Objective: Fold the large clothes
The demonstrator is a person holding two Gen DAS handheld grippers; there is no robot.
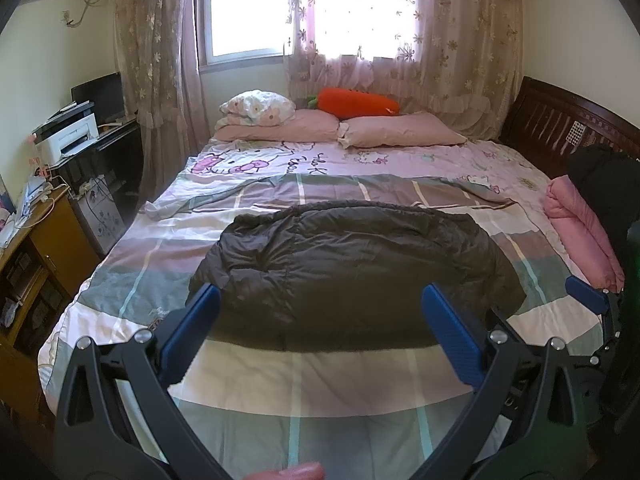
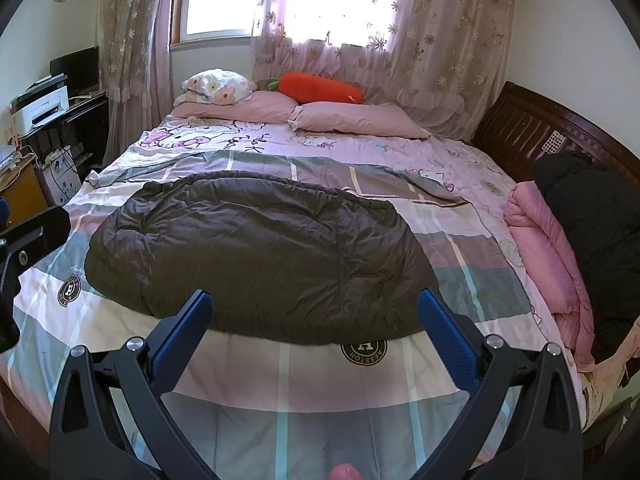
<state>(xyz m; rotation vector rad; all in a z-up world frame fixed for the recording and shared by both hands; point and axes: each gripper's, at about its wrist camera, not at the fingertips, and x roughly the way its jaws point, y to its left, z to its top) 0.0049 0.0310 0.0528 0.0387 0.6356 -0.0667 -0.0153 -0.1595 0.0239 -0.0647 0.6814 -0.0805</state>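
Nearest, left gripper [image 1: 320, 312]: fingers spread wide, nothing between them, hanging above the near edge of the jacket. Right gripper [image 2: 314, 312]: likewise spread, empty, over the same near edge but further toward the jacket's right end. Neither touching cloth.

Just beyond, the jacket [image 1: 352, 264] itself: dark brown, puffy, lying flat across the plaid quilt [image 1: 304, 384], already gathered into a wide, rounded block with no sleeves showing. Right of the jacket, at the quilt's edge, a rolled pink blanket [image 2: 548, 252] and, past that, a black garment [image 2: 596, 216] against the wooden bed frame [image 2: 516, 120]. Behind the jacket, pink cartoon sheet [image 1: 360, 156], then two pink pillows [image 1: 400, 132], a flowered pillow [image 1: 256, 106] and a carrot cushion [image 1: 356, 102] under the curtained window [image 1: 248, 8]. Left of the jacket, off the bed, a desk with a printer [image 1: 66, 134].

Step in hand, most likely: between folds, lining up for the next grab. Next move, as a guess: lower both grippers onto the near hem, one toward each corner, pinch through the thick padding, then lift and carry the edge over toward the far side. Bulk and slippery shell call for a deep bite, not a fingertip nip.
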